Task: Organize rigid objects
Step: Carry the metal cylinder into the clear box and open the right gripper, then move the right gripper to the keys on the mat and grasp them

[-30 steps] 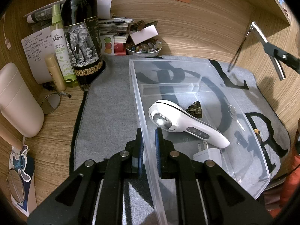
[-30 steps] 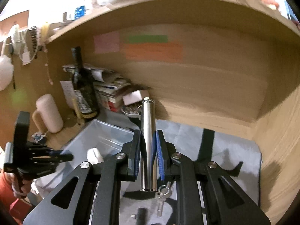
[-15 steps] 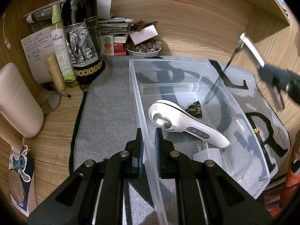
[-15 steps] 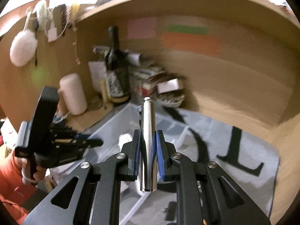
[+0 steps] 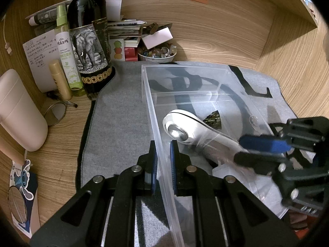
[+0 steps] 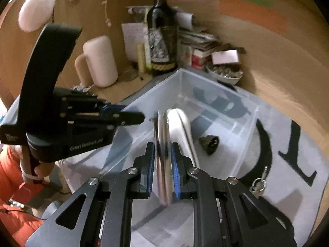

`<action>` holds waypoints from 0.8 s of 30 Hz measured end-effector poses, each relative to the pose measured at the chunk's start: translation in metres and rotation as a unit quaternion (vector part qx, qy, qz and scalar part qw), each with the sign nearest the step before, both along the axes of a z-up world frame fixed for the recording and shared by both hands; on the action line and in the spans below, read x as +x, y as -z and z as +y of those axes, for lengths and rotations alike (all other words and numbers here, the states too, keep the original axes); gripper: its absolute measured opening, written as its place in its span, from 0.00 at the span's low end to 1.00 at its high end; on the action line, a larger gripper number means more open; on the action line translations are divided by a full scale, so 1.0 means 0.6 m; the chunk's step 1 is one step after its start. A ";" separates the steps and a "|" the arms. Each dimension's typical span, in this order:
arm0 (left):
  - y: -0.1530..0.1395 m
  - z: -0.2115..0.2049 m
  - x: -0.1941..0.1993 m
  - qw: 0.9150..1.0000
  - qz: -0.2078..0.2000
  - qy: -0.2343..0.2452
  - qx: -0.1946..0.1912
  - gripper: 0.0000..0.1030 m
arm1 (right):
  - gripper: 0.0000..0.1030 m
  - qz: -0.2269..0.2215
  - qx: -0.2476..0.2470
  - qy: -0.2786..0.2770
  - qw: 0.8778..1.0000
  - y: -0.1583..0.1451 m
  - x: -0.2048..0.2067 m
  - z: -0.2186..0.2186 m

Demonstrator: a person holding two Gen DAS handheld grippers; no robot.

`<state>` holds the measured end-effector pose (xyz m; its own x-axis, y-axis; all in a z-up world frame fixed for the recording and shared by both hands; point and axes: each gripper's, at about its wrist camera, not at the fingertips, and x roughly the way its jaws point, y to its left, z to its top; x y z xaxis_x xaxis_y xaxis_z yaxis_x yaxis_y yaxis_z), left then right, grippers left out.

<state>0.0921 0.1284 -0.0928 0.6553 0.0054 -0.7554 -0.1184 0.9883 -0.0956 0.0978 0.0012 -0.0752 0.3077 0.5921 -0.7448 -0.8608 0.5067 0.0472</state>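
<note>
Steel cylinder coming down over the bin

My right tool (image 6: 162,164) clamps the shiny metal cylinder (image 6: 162,150), its long axis pointing to 12 o'clock above the clear plastic bin (image 5: 205,69); my left tool (image 5: 163,160) pinches the bin's wall. Released tilted, it could strike the white handheld device (image 5: 195,129) (already inside).

Right gripper (image 6: 162,164) with metal cylinder (image 6: 162,156), now over bin (image 6: 216,111).

Open-topped clear bin (image 5: 185,78) on grey mat (image 5: 119,111), reachable from above; wine bottle (image 5: 88,41), spray bottle (image 5: 67,57) and pink mug (image 5: 18,111) crowding left
</note>
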 end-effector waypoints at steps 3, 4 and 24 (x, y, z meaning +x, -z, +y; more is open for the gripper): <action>0.000 0.000 0.000 1.000 0.000 0.000 0.000 0.11 | 0.14 0.000 -0.007 -0.009 1.000 0.001 -0.005 0.004; 0.000 0.000 0.000 1.000 0.000 0.000 0.000 0.11 | 0.14 -0.001 -0.009 -0.011 1.000 0.001 -0.005 0.006; 0.000 -0.001 0.000 1.000 -0.001 0.001 0.002 0.11 | 0.41 -0.038 0.031 0.068 0.996 -0.062 0.030 -0.055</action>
<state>0.0920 0.1279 -0.0925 0.6560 0.0072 -0.7547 -0.1162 0.9890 -0.0915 0.1158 -0.0317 -0.0383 0.4428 0.5850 -0.6795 -0.7867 0.6170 0.0185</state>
